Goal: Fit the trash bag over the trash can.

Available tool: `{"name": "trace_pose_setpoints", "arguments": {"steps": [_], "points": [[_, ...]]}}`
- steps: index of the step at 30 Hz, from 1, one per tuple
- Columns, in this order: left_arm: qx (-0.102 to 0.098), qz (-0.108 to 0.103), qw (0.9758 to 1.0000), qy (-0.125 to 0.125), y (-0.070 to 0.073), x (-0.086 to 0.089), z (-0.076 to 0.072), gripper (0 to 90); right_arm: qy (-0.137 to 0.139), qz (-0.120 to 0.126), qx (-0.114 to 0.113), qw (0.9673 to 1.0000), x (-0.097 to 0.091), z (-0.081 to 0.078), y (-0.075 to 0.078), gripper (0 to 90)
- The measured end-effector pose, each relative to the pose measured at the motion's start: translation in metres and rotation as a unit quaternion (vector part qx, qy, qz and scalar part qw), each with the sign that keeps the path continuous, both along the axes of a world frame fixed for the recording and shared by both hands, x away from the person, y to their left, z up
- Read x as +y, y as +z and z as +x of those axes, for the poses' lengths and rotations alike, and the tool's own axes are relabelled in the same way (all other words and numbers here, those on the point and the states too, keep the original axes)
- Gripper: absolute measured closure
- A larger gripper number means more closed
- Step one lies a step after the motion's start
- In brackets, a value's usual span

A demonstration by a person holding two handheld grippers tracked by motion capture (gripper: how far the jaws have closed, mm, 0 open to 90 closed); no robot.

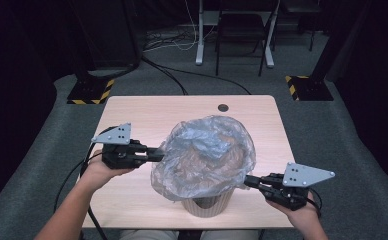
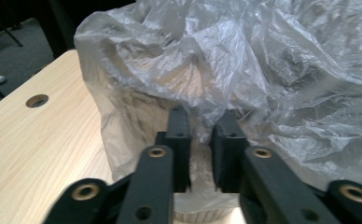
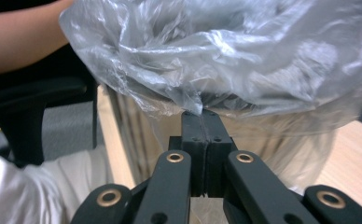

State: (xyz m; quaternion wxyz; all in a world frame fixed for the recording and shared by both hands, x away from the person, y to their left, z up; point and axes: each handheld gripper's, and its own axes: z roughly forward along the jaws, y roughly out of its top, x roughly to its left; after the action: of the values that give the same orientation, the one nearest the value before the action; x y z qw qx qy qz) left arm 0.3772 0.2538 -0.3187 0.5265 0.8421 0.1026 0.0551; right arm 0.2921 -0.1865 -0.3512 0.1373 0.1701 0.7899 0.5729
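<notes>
Black right claw (image 3: 202, 116): jaws closed tight on bag (image 1: 207, 150) hem. Left claw (image 2: 202, 123): jaws narrow, film pinched between. Bag: billowed over bin (image 1: 208, 204) at worktop (image 1: 147, 112) front. Advice: draw both hems evenly outward, then down.

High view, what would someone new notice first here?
A big crumpled clear plastic bag billows over a ribbed tan bin at the near edge of the wooden table. The left tool grips the bag's left edge, and the right tool is shut on its lower right edge, pulling it apart over the bin.
</notes>
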Motion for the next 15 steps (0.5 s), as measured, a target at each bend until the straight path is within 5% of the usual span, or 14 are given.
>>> {"name": "trace_pose_setpoints", "arguments": {"steps": [6,15], "points": [[0.010,0.006,0.9999,0.008,-0.012,0.006,0.003,85.5,0.010,-0.033,0.023,0.9991,0.002,-0.004,-0.019,90.0],[0.014,0.014,0.9983,0.056,-0.025,0.003,0.020,85.5,0.002,-0.065,0.067,0.9957,-0.004,0.003,-0.047,90.0]]}}
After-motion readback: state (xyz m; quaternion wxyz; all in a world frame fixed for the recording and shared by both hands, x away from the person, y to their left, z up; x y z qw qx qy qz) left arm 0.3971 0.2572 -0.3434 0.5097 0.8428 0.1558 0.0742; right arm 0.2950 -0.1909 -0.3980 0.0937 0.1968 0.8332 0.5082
